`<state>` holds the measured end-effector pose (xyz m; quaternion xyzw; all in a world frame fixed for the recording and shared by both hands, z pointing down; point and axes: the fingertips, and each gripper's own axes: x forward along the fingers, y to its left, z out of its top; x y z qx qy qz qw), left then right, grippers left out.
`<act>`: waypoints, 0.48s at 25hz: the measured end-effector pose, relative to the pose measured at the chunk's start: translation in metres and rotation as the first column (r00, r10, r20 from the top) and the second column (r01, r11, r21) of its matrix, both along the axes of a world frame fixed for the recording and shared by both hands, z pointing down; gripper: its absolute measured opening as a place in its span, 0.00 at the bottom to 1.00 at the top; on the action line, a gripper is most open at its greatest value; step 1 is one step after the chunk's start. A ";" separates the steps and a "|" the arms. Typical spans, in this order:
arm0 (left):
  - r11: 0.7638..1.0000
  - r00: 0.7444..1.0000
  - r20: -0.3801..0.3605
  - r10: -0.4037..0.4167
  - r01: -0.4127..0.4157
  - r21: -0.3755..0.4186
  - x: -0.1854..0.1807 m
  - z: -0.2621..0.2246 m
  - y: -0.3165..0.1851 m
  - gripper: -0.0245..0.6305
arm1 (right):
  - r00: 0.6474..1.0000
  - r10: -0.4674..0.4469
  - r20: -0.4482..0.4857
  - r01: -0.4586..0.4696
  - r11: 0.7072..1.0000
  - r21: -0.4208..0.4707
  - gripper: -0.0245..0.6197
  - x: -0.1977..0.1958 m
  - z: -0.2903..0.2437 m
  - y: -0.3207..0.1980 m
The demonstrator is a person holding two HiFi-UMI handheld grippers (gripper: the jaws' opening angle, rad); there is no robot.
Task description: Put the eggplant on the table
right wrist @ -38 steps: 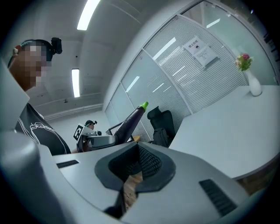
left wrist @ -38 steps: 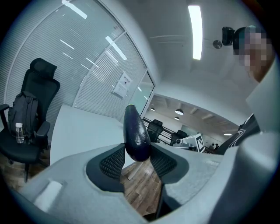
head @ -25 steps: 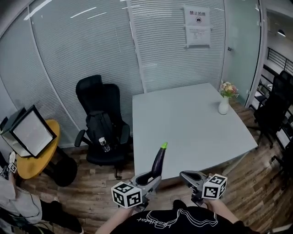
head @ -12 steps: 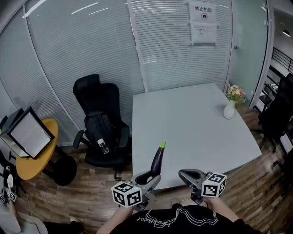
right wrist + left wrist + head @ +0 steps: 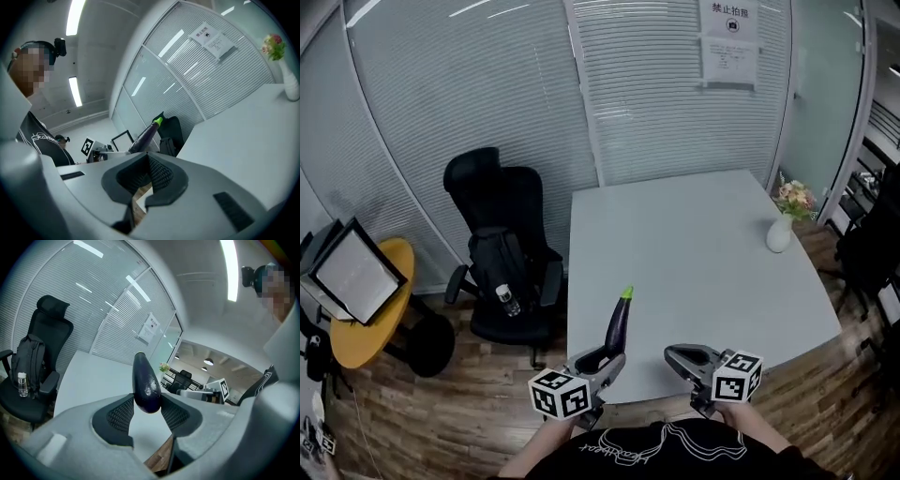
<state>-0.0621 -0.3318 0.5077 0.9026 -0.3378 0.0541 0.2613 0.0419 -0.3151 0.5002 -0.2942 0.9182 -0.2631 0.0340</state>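
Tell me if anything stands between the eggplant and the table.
Nothing visible does. The left tool grips the eggplant at the near edge of the table; the surface ahead is bare, and the flower vase stands far off near the right edge.

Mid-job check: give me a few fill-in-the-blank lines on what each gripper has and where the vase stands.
The left gripper is shut on the ____.
The right gripper, jaws together, holds ____.
The white vase stands on the ____.
Missing words: eggplant; nothing; table.
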 end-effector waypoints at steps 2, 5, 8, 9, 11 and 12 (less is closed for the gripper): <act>1.000 1.000 0.007 -0.011 0.011 -0.012 -0.001 0.007 -0.011 0.32 | 1.000 -0.001 -0.003 0.001 1.000 -0.012 0.05 0.002 0.005 -0.009; 0.999 1.000 0.014 -0.028 0.029 -0.032 -0.002 0.018 -0.027 0.32 | 1.000 0.000 -0.009 0.000 0.999 -0.032 0.05 0.005 0.012 -0.019; 0.998 0.999 0.025 -0.043 0.044 -0.049 -0.002 0.030 -0.038 0.32 | 1.000 0.000 -0.015 0.000 0.999 -0.045 0.05 0.009 0.016 -0.027; 0.997 0.998 0.030 -0.046 0.048 -0.055 -0.003 0.034 -0.042 0.32 | 1.000 0.000 -0.017 -0.001 0.999 -0.049 0.05 0.009 0.017 -0.029; 0.996 0.998 0.037 -0.053 0.056 -0.070 -0.005 0.043 -0.048 0.32 | 1.000 0.000 -0.020 -0.001 0.998 -0.055 0.05 0.010 0.020 -0.033; 0.995 0.998 0.040 -0.057 0.060 -0.077 -0.006 0.048 -0.051 0.32 | 1.000 0.000 -0.021 -0.001 0.998 -0.059 0.05 0.009 0.022 -0.034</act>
